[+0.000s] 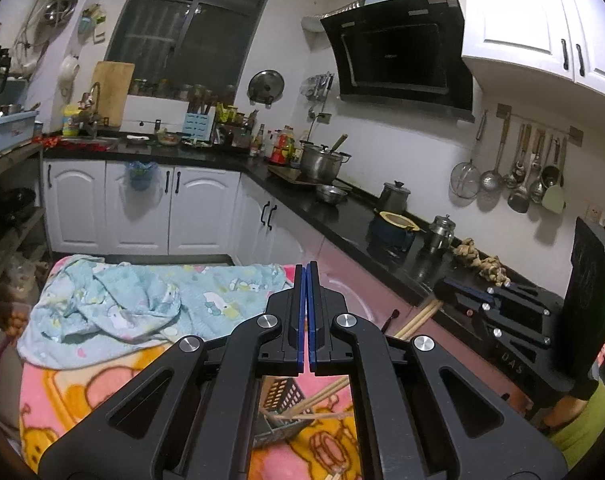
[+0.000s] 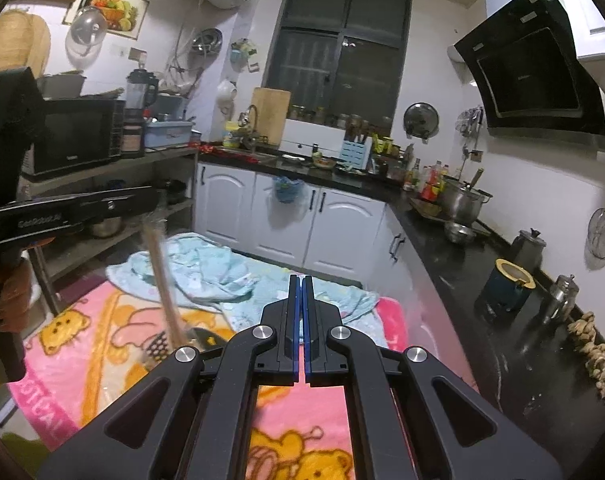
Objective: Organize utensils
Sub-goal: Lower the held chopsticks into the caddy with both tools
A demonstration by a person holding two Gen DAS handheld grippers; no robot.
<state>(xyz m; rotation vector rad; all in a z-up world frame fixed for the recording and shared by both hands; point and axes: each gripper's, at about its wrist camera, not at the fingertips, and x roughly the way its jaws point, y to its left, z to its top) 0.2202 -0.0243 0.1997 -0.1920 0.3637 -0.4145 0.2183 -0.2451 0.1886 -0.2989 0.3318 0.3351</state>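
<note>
On the pink blanket (image 1: 82,384): dark slotted holder (image 1: 280,408) under the left tool (image 1: 306,268), chopsticks (image 1: 322,398) lying across it. Blue cloth (image 1: 142,300) at far edge. Left tool pads pressed together, empty; right tool (image 2: 301,278) likewise closed, empty.

dim, cool indoor light; the white upper cabinet (image 1: 518,16) blows out in glare. strong fisheye bending with black corners. chopsticks (image 2: 164,280) smear with motion blur; hanging ladles (image 1: 518,172) cast soft shadows.
</note>
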